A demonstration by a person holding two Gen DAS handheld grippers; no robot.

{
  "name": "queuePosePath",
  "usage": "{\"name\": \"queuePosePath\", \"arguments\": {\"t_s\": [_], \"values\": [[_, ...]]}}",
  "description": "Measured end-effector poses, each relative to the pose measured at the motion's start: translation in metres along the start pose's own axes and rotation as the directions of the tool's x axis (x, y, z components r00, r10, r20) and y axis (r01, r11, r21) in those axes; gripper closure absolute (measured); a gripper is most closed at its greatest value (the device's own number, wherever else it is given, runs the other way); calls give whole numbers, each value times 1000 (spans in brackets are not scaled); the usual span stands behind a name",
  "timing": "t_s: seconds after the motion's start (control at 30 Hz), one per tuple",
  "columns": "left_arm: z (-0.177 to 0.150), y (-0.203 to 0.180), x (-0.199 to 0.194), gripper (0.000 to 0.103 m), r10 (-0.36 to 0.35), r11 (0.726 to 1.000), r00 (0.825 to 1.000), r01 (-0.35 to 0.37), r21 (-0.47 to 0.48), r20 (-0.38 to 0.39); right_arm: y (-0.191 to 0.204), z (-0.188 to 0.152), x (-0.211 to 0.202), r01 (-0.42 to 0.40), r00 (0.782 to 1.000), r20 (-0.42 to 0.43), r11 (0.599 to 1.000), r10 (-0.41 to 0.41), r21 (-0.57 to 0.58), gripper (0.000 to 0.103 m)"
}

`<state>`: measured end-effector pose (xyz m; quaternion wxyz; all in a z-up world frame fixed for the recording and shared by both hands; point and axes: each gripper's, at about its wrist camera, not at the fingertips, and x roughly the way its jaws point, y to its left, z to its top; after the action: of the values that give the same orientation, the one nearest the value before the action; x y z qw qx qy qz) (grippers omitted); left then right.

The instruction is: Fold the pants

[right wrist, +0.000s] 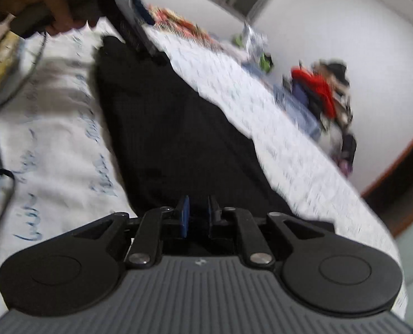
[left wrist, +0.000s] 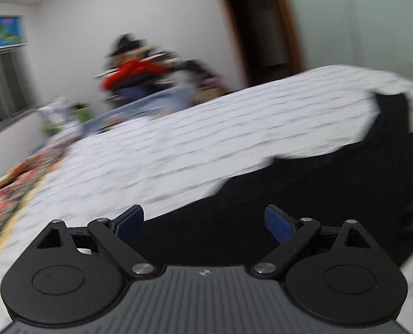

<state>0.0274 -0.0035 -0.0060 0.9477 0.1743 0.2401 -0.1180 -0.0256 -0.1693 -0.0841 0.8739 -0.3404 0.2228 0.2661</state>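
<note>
Black pants [right wrist: 167,128] lie stretched out on a bed with a white patterned sheet [right wrist: 53,144]. In the left wrist view the pants [left wrist: 304,194] run from below the gripper to the right. My left gripper [left wrist: 203,222] is open, its blue pads wide apart just above the dark cloth. It also shows at the top of the right wrist view [right wrist: 134,27], held by a hand at the pants' far end. My right gripper [right wrist: 199,214] has its jaws nearly closed over the near end of the pants, a narrow gap between the pads; whether cloth is pinched is not clear.
A pile of clothes with a red garment [left wrist: 134,72] sits by the far wall. Colourful bedding [left wrist: 9,192] lies along the bed's left edge. A dark doorway [left wrist: 259,27] is at the back. Cables [right wrist: 9,64] trail at the left in the right wrist view.
</note>
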Motion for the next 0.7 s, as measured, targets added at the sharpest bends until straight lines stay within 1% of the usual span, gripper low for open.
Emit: {"name": "queuePosePath", "arguments": {"t_s": [0.03, 0.1, 0.13, 0.17, 0.2, 0.27, 0.3, 0.33, 0.37, 0.4, 0.43, 0.47, 0.5, 0.6, 0.63, 0.67, 0.7], "values": [[4, -16, 1, 8, -52, 998, 999, 52, 26, 10, 1, -4, 6, -22, 999, -39, 1000, 22, 0, 93], [8, -48, 1, 8, -152, 986, 988, 150, 76, 25, 2, -9, 2, -37, 998, -42, 999, 36, -27, 93], [9, -62, 1, 8, -213, 973, 977, 209, 95, 30, -3, -11, -5, -36, 999, -34, 999, 35, -14, 93], [10, -74, 1, 8, -287, 953, 957, 282, 113, 30, -16, -14, -12, -15, 1000, -26, 999, 16, 33, 93], [11, -87, 0, 8, -370, 922, 929, 364, 130, 25, -31, -17, -17, 23, 999, -27, 996, -20, 89, 92], [12, -111, 1, 8, -506, 854, 862, 497, 152, 21, -69, -30, -24, 116, 992, -60, 974, -107, 193, 92], [13, -120, 3, 8, -553, 824, 833, 544, 157, 17, -88, -38, -25, 174, 984, -88, 957, -158, 232, 90], [14, -129, 6, 8, -588, 800, 809, 579, 154, 11, -109, -47, -24, 232, 971, -118, 938, -208, 258, 90], [16, -139, 8, 8, -612, 783, 791, 604, 147, 5, -129, -56, -21, 278, 958, -145, 920, -245, 277, 89], [17, -144, 13, 8, -623, 775, 783, 617, 135, -1, -148, -65, -17, 311, 948, -168, 901, -270, 303, 89], [18, -148, 20, 8, -626, 774, 780, 623, 115, -12, -166, -72, -11, 334, 940, -186, 879, -285, 340, 89], [19, -150, 28, 8, -627, 774, 779, 627, 90, -28, -187, -80, -5, 344, 937, -201, 853, -285, 392, 89], [20, -150, 36, 8, -629, 774, 776, 631, 61, -44, -205, -88, 1, 346, 937, -209, 829, -280, 441, 87], [18, -151, 52, 8, -648, 761, 758, 649, -19, -78, -255, -105, 26, 366, 930, -239, 740, -279, 564, 83], [18, -151, 56, 8, -649, 760, 756, 649, -32, -85, -270, -110, 35, 384, 923, -256, 713, -287, 586, 80], [18, -152, 58, 8, -652, 757, 753, 652, -38, -88, -282, -116, 44, 406, 914, -273, 686, -300, 604, 74], [19, -153, 59, 8, -655, 755, 750, 655, -39, -90, -291, -122, 51, 428, 904, -291, 666, -313, 611, 71]]}}
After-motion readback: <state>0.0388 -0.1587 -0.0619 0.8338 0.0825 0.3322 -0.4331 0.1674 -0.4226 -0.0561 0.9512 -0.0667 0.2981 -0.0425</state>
